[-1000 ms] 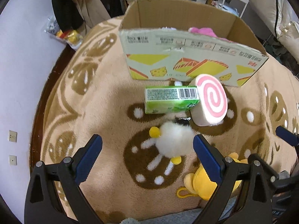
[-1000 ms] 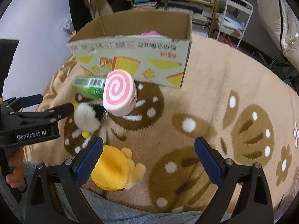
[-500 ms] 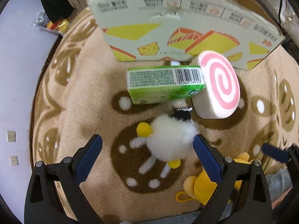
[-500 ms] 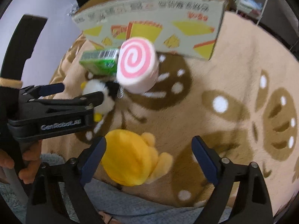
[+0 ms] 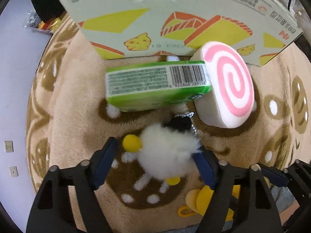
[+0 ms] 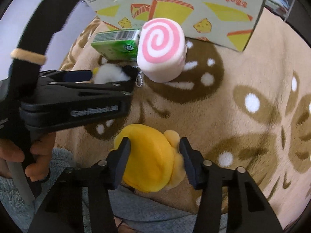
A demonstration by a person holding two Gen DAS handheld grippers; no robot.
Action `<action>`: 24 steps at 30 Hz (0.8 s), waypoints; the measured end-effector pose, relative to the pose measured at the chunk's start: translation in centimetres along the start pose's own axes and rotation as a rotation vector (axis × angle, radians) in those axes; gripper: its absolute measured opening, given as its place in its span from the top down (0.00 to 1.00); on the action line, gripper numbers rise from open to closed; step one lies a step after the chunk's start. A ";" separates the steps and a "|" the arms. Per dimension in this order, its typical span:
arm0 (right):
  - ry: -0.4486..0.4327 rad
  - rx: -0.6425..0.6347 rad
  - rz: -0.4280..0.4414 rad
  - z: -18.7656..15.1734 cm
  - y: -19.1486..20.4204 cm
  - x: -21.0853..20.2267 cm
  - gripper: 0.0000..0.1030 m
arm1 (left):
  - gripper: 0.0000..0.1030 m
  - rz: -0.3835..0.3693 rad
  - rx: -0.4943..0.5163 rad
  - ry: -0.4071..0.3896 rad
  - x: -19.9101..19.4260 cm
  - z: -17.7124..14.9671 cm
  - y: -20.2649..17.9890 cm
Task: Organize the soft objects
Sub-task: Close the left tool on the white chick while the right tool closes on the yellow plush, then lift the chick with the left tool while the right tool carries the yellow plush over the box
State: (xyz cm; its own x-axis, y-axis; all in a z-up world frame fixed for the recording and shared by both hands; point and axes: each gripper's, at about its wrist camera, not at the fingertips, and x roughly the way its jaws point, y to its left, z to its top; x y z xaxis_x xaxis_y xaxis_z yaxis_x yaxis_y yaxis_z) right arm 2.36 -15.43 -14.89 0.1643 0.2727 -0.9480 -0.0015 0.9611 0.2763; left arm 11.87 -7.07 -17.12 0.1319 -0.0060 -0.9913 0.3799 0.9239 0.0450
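Left claw: the left gripper (image 5: 155,153), low in the left wrist view, has just been closing, and its blue pads now flank the fluffy white plush ball with yellow pom-pom feet (image 5: 167,155); the right pad presses into the fur, the left pad looks just short of it.
Centre of frame: a green plastic-wrapped tissue pack (image 5: 155,87) lies beside a white foam roll with a pink spiral face (image 5: 227,89), both just in front of the printed cardboard box (image 5: 175,15) along the top.
Right claw: the right gripper (image 6: 155,155), at the bottom middle of the right wrist view, has just been closing too and now squeezes the yellow plush toy (image 6: 151,159) between narrow jaws.
Surface: all rest on a tan fleece blanket with brown and white patterns (image 6: 243,77).
Step in hand: grasping, both toys at once, neither lifted.
Next move: likely finish the left squeeze, raise both, and carry them up over the box's wall to drop inside.
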 end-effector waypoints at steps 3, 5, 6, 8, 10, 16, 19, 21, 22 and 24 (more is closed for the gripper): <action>-0.007 -0.009 -0.002 0.0 0.2 -0.1 0.53 | 0.40 -0.002 -0.011 0.008 0.6 0.4 0.0; -0.018 -0.020 -0.010 0.1 0.3 -0.4 0.54 | 0.48 -0.015 -0.014 0.000 0.5 0.4 0.1; -0.022 -0.024 -0.012 0.0 0.2 -0.8 0.56 | 0.51 -0.022 -0.016 -0.006 0.4 0.5 0.2; -0.038 -0.030 -0.028 0.0 0.2 -1.3 0.58 | 0.59 -0.031 -0.017 -0.017 0.2 0.2 0.4; -0.057 -0.032 -0.046 0.0 0.0 -1.8 0.60 | 0.64 -0.027 -0.012 -0.031 -0.1 0.1 0.5; -0.132 -0.036 -0.141 0.2 -0.3 -3.7 0.64 | 0.67 -0.030 -0.009 -0.067 -1.5 -0.9 0.7; -0.181 -0.029 -0.179 0.6 -0.7 -5.0 0.65 | 0.67 0.008 -0.011 -0.096 -2.5 -1.5 0.9; -0.214 -0.034 -0.206 0.6 -1.0 -5.9 0.65 | 0.67 0.009 -0.017 -0.114 -3.2 -1.5 1.1; -0.243 -0.027 -0.220 0.7 -1.1 -6.5 0.65 | 0.67 0.004 -0.020 -0.121 -3.6 -1.6 1.4; -0.287 -0.005 -0.219 0.7 -1.6 -7.8 0.65 | 0.67 0.004 -0.023 -0.142 -4.2 -1.8 1.5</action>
State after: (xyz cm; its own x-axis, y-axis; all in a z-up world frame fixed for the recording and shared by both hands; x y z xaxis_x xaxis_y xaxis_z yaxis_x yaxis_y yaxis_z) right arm 1.78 -19.09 -7.87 0.4318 0.0376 -0.9012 0.0593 0.9958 0.0699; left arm 10.21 -4.97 -13.11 0.2622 -0.0545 -0.9635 0.3583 0.9326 0.0448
